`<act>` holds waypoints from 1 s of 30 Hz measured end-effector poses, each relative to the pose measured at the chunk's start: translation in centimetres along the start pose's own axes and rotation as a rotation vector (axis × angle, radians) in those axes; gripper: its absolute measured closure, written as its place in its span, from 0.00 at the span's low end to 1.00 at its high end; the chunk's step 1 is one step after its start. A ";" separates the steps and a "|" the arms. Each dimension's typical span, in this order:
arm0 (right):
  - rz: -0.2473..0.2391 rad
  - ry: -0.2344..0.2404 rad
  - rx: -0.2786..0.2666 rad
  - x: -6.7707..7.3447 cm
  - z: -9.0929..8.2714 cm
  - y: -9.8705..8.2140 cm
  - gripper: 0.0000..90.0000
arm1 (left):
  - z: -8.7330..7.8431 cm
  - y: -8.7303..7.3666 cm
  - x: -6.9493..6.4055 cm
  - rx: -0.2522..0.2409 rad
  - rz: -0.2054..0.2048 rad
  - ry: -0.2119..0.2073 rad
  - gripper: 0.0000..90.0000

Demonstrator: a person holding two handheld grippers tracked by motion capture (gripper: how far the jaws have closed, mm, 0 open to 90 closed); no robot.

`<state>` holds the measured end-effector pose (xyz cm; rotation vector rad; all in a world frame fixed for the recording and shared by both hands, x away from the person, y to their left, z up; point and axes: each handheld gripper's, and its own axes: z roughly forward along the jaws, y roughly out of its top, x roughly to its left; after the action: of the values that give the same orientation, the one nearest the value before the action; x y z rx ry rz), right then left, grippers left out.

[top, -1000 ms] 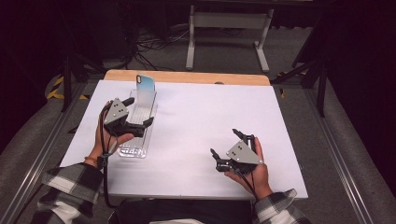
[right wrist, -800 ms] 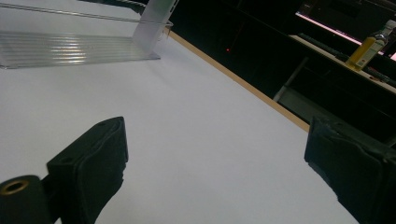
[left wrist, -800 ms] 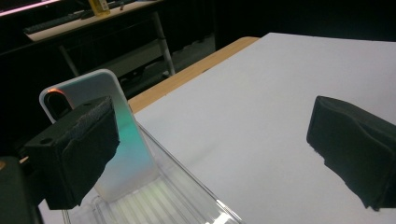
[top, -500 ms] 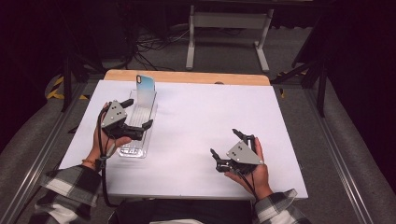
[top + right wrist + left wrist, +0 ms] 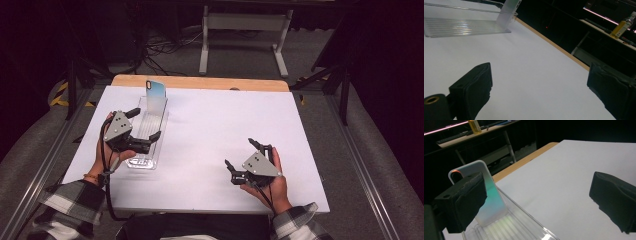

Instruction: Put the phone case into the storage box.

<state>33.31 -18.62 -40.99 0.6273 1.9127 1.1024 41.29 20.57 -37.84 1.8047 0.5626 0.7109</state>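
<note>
High view first: a clear ribbed plastic tray (image 5: 148, 131) lies lengthwise on the left part of the desk (image 5: 210, 130), whose top is a smooth white sheet with a bare wooden strip along the far edge. At the tray's far end a phone (image 5: 156, 93) stands upright, a thin rounded-corner slab with a glossy pale blue-green back. The left gripper (image 5: 141, 129) hovers over the near half of the tray, its black jaws spread wide apart with nothing between them, a grey three-cornered plate on top.

Left gripper view gives the phone (image 5: 484, 195) just beyond one rough-textured jaw pad, its camera cut-out at the top corner, and the tray's grooved floor (image 5: 506, 226) below.

On the near right of the desk, well apart from the tray, the right gripper (image 5: 246, 156) rests in the person's hand, jaws likewise spread and empty.
</note>
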 end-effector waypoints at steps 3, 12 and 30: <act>0.002 0.002 0.001 0.0 0.0 0.0 0.08 | -0.1 0.0 -0.1 0.002 0.005 -0.005 0.02; -0.005 0.003 -0.007 0.1 -0.1 0.1 0.08 | -0.5 0.0 -0.7 -0.014 0.009 -0.015 0.02; -0.008 0.007 -0.014 0.2 -0.3 0.3 0.08 | -1.1 -0.2 -2.1 -0.026 0.009 -0.054 0.02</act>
<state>32.96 -18.43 -40.71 0.6076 1.9103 1.1136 38.98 19.98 -38.14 1.7972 0.5079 0.6709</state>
